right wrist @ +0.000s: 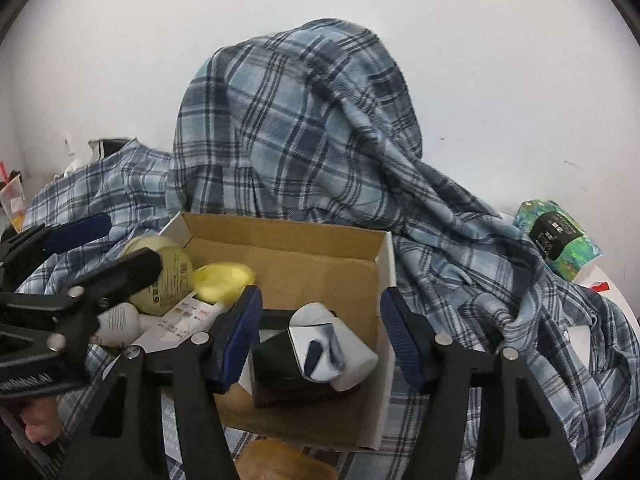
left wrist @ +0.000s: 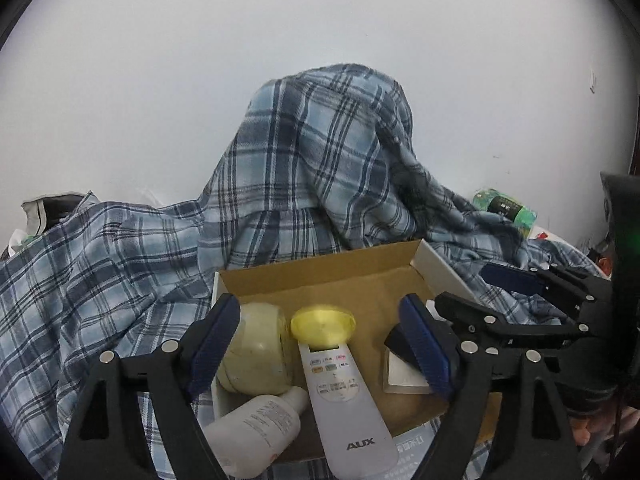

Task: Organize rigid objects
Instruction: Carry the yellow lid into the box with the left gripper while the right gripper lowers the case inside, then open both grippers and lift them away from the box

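An open cardboard box lies on a plaid cloth. Inside it are a cream round jar, a yellow roll, a white AUX remote and a white bottle. My left gripper stands open over the jar, roll and remote, gripping none of them. A black and white object rests in the box's right part. My right gripper is open around it, with a gap at the right pad.
The blue plaid cloth is draped over a tall heap behind the box, against a white wall. A green wrapped packet lies at the far right. A brown object sits below the box's near edge.
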The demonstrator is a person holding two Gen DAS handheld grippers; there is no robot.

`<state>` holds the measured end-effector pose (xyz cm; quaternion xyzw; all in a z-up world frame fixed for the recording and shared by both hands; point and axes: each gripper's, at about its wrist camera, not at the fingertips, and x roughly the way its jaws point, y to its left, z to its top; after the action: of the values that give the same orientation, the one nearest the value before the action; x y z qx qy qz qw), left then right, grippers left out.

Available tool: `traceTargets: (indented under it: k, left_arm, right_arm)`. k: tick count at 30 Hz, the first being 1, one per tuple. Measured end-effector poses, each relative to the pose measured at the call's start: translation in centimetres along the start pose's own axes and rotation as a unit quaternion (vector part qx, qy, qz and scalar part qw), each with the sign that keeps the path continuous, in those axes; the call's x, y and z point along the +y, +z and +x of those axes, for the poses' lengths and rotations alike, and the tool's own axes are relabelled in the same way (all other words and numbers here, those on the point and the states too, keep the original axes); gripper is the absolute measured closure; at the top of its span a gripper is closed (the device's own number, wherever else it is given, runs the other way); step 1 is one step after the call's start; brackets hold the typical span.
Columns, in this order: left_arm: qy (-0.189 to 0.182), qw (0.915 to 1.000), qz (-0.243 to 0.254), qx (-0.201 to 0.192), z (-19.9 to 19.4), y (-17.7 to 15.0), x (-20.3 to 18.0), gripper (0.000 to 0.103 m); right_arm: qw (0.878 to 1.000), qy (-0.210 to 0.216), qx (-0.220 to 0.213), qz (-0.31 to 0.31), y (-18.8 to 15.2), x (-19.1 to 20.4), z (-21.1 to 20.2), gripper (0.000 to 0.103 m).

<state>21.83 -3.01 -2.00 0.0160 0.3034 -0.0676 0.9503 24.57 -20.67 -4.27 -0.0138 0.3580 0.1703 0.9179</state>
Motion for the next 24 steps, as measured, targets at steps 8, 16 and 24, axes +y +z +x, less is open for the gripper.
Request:
traceTargets:
  k: [8,16,24]
  left_arm:
    - [0.006,0.9984,0.017,-0.053,-3.8,1.7,-0.8,0.019]
    - [-0.001,0.9956,0.025,-0.090,-9.7,2.7,-2.1,0.019]
    - [-0.016,0.9926,0.013,-0.120,-14.7,0.5,-2.6,0.008]
  right_arm:
    - [0.999,-0.012,-0.037,-0.002,1.6,-0.2,-3.4,0.043]
    - [0.996,-0.007,-0.086,-0.002,2.4,0.6,-9.6,0.042]
    - [0.994,0.005,-0.112,0.013,0.6,1.4,-14.3,0.042]
